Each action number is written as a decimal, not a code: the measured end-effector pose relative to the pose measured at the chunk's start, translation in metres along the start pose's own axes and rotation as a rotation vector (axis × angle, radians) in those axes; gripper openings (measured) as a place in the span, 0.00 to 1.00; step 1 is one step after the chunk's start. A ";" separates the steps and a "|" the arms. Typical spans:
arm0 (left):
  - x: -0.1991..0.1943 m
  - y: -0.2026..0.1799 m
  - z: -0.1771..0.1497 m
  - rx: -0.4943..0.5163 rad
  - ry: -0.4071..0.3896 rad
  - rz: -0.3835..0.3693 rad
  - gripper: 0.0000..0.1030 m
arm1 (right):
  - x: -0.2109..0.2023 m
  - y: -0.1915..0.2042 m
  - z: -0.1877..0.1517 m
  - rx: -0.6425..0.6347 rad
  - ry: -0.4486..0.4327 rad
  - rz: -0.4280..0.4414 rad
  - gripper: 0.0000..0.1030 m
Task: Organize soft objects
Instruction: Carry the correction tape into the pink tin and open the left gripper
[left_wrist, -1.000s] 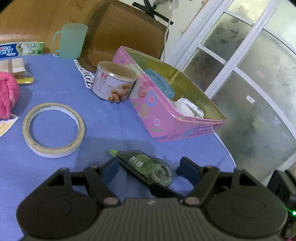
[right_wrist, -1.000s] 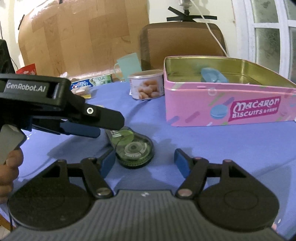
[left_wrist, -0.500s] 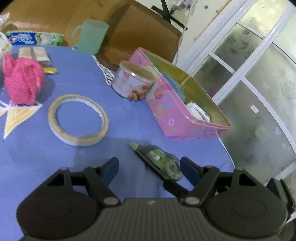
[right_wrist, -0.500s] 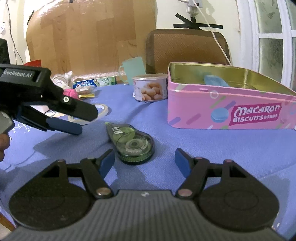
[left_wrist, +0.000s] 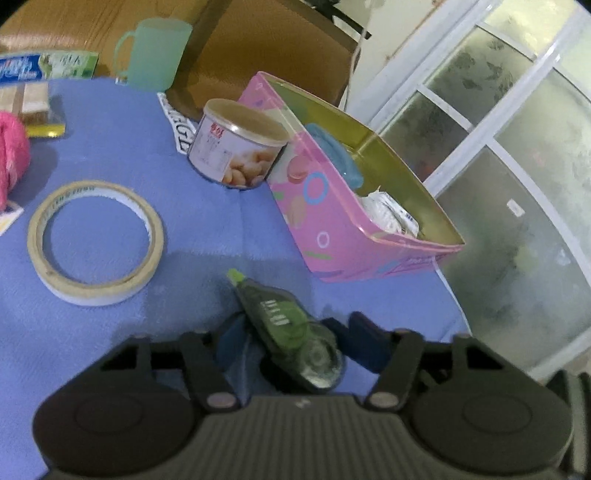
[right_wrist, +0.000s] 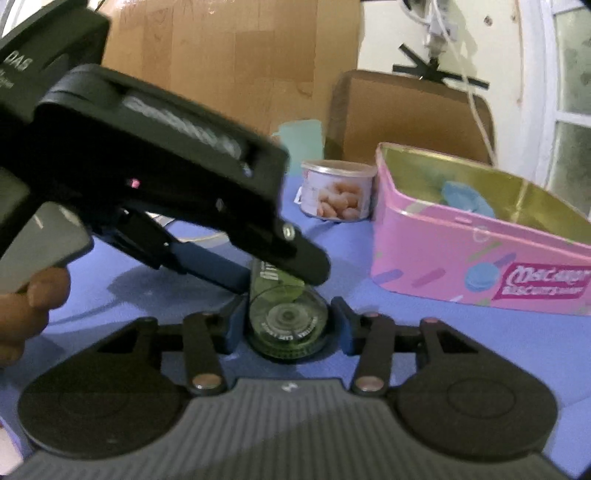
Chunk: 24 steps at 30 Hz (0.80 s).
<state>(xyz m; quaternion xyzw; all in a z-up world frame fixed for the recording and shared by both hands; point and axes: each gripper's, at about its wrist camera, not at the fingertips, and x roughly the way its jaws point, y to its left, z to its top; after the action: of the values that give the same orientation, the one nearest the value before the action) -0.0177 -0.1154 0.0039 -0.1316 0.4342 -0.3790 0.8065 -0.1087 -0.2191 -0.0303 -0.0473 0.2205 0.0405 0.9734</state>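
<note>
We close our right gripper (right_wrist: 287, 325) on the green tape dispenser (right_wrist: 286, 317) while our left gripper (left_wrist: 295, 334) straddles it, jaws apart.

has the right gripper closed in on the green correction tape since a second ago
Yes. The right gripper has narrowed and advanced; its fingers now hug the correction tape.

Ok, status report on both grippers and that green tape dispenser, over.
Right gripper shut on green tape dispenser, on the blue cloth. Left gripper open, straddling the same dispenser, crowding the grasp. Pink tin open beyond.
</note>
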 end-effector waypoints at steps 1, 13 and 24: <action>-0.005 -0.002 0.001 0.001 -0.010 -0.019 0.55 | -0.005 -0.001 0.000 0.007 -0.019 -0.006 0.50; 0.030 -0.103 0.097 0.268 -0.192 -0.118 0.63 | -0.001 -0.066 0.068 0.018 -0.240 -0.278 0.51; 0.022 -0.076 0.089 0.272 -0.301 -0.003 0.65 | -0.071 -0.089 0.034 0.384 -0.272 -0.294 0.55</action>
<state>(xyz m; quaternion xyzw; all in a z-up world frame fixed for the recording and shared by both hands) 0.0236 -0.1935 0.0841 -0.0775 0.2533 -0.4113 0.8722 -0.1493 -0.3076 0.0382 0.1125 0.0823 -0.1375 0.9806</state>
